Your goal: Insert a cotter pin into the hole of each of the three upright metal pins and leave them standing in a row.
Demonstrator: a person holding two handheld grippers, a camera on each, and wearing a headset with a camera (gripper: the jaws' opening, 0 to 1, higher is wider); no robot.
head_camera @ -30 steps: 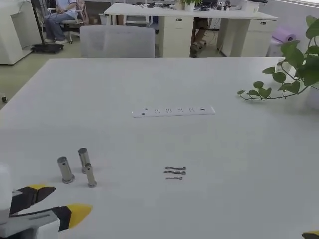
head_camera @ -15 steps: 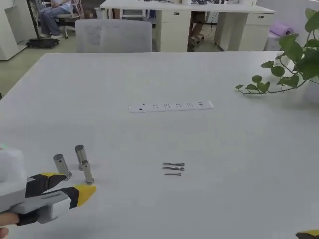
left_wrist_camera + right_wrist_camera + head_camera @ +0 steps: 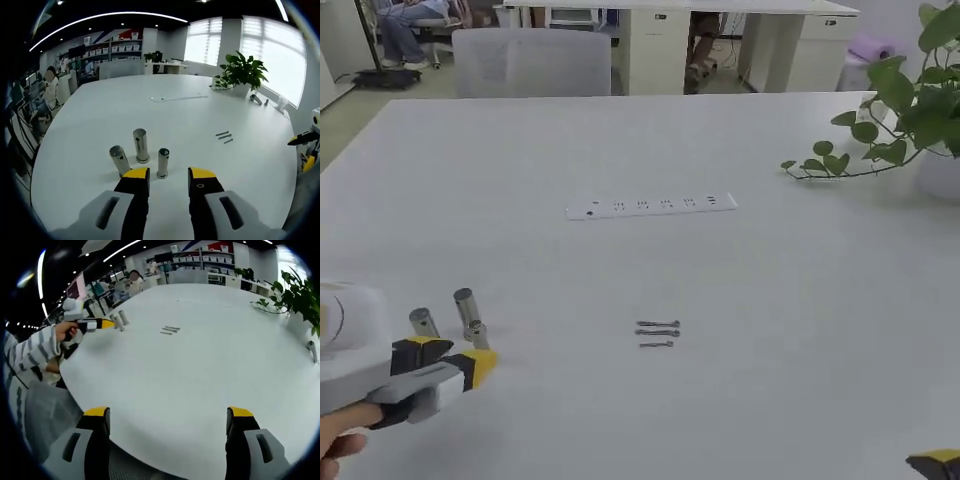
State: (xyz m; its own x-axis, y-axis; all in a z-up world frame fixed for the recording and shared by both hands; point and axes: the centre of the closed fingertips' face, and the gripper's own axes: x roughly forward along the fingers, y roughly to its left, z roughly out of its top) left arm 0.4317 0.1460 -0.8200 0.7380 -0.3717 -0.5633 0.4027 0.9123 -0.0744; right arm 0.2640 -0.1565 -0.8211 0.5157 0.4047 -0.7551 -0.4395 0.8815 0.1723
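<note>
On the table (image 3: 800,300), no part of the task was judged done. The left gripper (image 3: 168,176) was held with jaws parted and empty, just short of the three metal pins (image 3: 141,145), which were stood upright in a loose cluster, not a row. The right gripper (image 3: 169,415) was held wide open and empty at the near edge. The three cotter pins (image 3: 657,333) were laid mid-table, well apart from the metal pins, none inserted.
</note>
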